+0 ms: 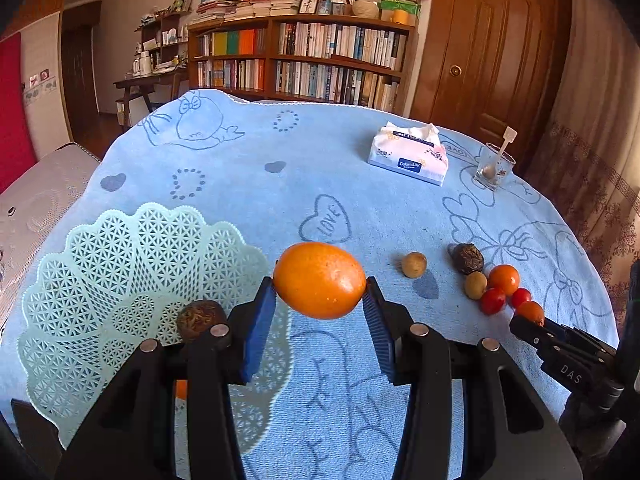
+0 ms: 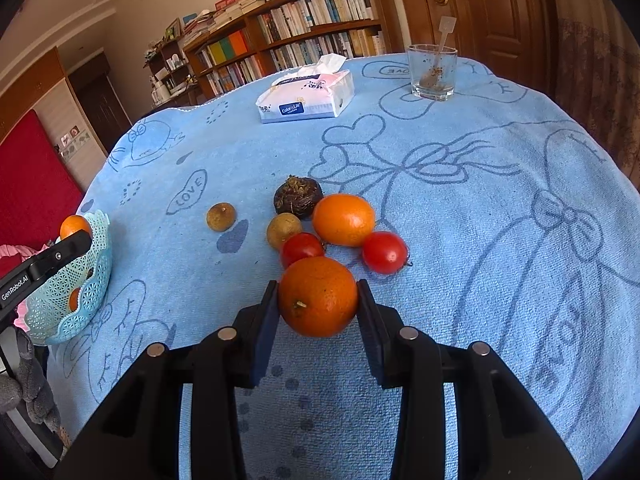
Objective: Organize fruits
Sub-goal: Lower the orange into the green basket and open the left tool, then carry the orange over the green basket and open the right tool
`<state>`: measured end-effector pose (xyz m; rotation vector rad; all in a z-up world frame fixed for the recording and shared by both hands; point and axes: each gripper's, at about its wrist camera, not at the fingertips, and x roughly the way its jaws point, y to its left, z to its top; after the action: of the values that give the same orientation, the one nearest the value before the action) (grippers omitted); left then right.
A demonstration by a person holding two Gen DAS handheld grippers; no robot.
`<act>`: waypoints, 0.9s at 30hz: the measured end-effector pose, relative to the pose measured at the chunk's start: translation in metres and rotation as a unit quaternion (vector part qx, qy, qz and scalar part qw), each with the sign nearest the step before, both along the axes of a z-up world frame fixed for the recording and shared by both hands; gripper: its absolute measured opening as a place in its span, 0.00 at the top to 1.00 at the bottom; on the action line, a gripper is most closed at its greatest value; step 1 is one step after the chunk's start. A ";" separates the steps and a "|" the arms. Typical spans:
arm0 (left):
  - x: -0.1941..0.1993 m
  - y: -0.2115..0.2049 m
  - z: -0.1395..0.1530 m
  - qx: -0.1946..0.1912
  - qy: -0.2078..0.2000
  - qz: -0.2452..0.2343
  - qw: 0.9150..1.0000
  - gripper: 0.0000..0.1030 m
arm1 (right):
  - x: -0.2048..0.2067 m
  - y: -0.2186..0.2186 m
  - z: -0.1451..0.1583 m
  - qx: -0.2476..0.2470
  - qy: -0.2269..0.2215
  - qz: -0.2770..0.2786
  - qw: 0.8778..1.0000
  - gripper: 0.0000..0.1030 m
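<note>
My left gripper (image 1: 320, 290) is shut on an orange (image 1: 319, 276), held in the air just right of the pale green lattice basket (image 1: 120, 248). A dark brown fruit (image 1: 200, 318) lies in the basket. My right gripper (image 2: 318, 296) is shut on another orange (image 2: 318, 304) at the near edge of the fruit cluster. Behind it lie a third orange (image 2: 344, 220), two red tomatoes (image 2: 385, 252), two small brown fruits (image 2: 221, 217) and a dark rough fruit (image 2: 298, 196). The basket (image 2: 56, 320) sits far left in the right wrist view.
A tissue pack (image 2: 308, 96) and a glass with a spoon (image 2: 433, 74) stand at the far side of the blue cloth-covered table (image 2: 500, 200). A bookshelf (image 1: 304, 60) and a wooden door (image 1: 496, 52) are behind. A grey surface (image 1: 44, 192) lies left of the table.
</note>
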<state>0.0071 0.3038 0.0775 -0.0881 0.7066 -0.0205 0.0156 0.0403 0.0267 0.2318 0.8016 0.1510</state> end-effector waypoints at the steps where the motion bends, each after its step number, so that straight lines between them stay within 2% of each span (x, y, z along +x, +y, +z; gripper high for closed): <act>1: -0.002 0.007 0.001 -0.001 -0.002 0.008 1.000 0.55 | -0.001 0.003 0.001 0.000 0.000 0.003 1.000 0.63; 16: -0.030 0.103 0.017 -0.013 -0.031 0.104 0.994 0.54 | -0.004 0.063 0.023 0.000 -0.004 0.070 0.998 0.63; 17: -0.032 0.107 0.018 -0.015 -0.032 0.109 0.993 0.50 | -0.005 0.067 0.024 -0.002 -0.005 0.074 0.997 0.63; 18: -0.034 0.112 0.019 -0.019 -0.034 0.114 0.993 0.37 | -0.005 0.072 0.026 -0.002 -0.006 0.079 0.997 0.63; 20: -0.037 0.120 0.021 -0.025 -0.039 0.124 0.991 0.29 | -0.005 0.081 0.030 0.001 -0.008 0.091 0.996 0.63; 27: -0.046 0.135 0.035 -0.030 -0.057 0.138 0.988 0.16 | -0.006 0.123 0.046 0.013 -0.012 0.153 0.988 0.63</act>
<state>-0.0387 0.4386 0.1122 -0.2404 0.5751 0.2166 0.0093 0.1628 0.0728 0.1299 0.8074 0.4528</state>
